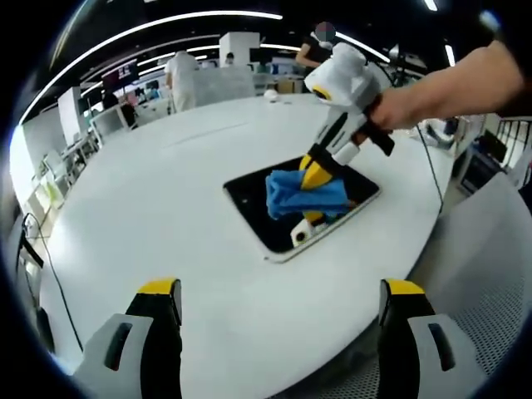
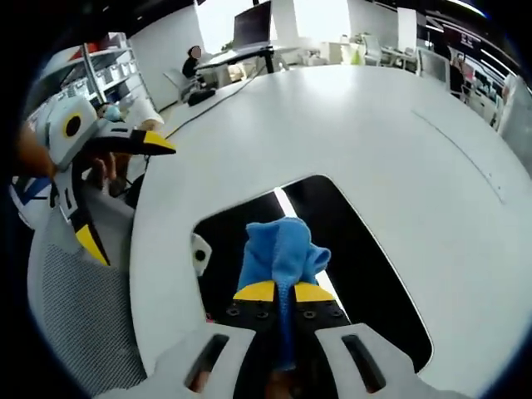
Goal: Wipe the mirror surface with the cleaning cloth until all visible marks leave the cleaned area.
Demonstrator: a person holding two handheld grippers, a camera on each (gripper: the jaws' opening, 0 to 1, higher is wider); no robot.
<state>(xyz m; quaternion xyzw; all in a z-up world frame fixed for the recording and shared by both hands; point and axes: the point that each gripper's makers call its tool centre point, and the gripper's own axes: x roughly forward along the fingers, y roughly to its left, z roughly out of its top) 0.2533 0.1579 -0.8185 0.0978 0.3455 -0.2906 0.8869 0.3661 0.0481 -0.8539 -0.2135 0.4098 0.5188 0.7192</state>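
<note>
The right gripper (image 2: 278, 293) pinches the cloth (image 2: 283, 249) in closed fingers, pressing it flat on the mirror (image 2: 374, 274) near the counter's (image 2: 374, 125) edge for wiping, while the left gripper (image 1: 278, 312) hangs open-fingered, empty, off that edge.

A: What does the right gripper (image 2: 276, 293) hold?
B: The blue cloth (image 2: 282, 249), pinched between closed jaws, lying on the dark mirror (image 2: 374, 274).
A: And the mirror?
B: Flat on the white table (image 2: 399, 125). The left gripper (image 2: 125, 195) hangs off the table's edge, jaws apart.
</note>
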